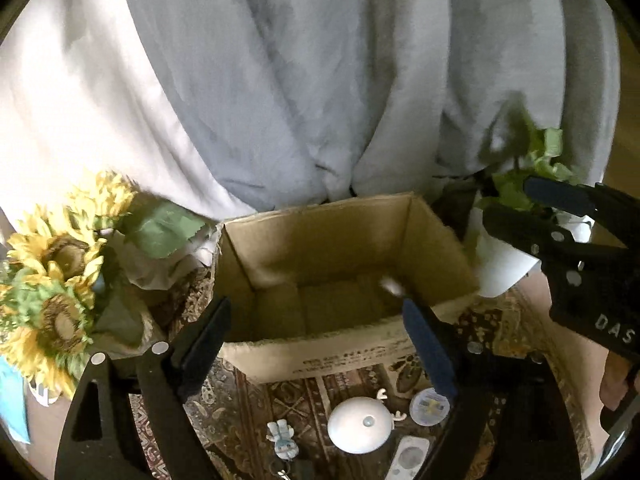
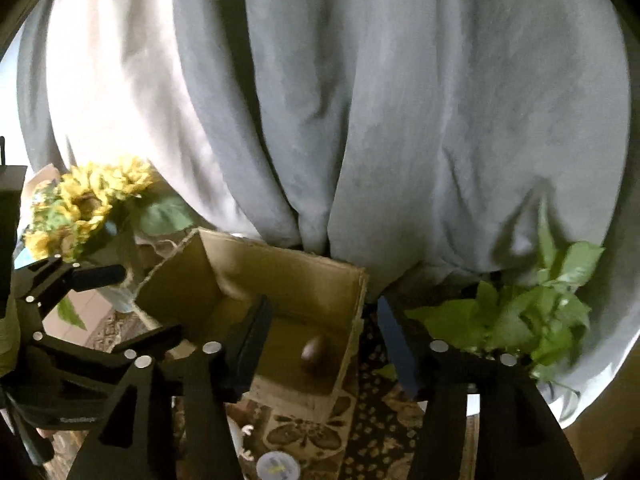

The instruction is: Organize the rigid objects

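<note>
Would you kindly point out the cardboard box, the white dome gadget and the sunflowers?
cardboard box (image 1: 352, 354): left wrist view, near outer wall.
white dome gadget (image 1: 359, 425): left wrist view, top of dome.
sunflowers (image 1: 64, 250): left wrist view, brown centre of one bloom.

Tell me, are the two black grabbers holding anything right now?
No, nothing. The left gripper is open above the cardboard box, and the right gripper is open too, with a small dark thing loose in the box below it.

Big pale grey curtain hanging behind everything, a bunch of yellow sunflowers off to the left, leafy green plant in a white pot on the right, all on a patterned brown rug.
</note>
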`<state>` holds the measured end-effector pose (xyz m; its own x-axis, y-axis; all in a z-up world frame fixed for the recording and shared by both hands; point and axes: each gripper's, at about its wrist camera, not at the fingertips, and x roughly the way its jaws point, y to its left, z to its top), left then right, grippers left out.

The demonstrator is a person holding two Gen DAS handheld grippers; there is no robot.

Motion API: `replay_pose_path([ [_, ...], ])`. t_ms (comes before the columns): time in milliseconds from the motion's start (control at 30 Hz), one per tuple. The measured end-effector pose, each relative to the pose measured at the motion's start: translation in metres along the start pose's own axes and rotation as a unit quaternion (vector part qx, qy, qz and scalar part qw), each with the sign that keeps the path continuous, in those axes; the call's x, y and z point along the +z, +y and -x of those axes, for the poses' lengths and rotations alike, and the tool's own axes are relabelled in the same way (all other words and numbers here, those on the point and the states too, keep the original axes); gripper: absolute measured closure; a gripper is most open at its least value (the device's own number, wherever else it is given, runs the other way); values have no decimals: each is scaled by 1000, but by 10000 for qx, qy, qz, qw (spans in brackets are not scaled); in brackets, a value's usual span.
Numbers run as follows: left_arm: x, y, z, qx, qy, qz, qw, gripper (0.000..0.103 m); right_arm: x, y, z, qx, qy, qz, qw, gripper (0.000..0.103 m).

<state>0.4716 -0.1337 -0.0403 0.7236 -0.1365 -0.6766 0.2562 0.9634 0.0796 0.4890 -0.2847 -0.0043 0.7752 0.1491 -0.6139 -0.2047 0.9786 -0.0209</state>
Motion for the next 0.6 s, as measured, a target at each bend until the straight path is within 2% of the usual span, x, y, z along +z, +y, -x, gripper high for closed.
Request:
replay_pose_path([
  [133, -8, -7, 20, 130, -206, -67, 9997, 12, -9, 2, 23, 81, -171, -48, 9998, 36],
  [267, -21, -9, 40, 495, -448, -36, 9978, 9, -18, 3, 34, 36, -186, -135, 9997, 34],
  [367, -32, -11, 55, 635, -575, -11, 9963, 7, -26, 3, 44, -13, -224, -213, 9995, 32],
  [500, -45, -12, 74, 776, -703, 107, 9944, 0, -36, 8, 60, -56, -277, -195, 9994, 28],
  [600, -54, -11, 88, 817, -774, 257, 9933, 0, -42, 13, 76, -120, -359, -179, 9991, 22],
])
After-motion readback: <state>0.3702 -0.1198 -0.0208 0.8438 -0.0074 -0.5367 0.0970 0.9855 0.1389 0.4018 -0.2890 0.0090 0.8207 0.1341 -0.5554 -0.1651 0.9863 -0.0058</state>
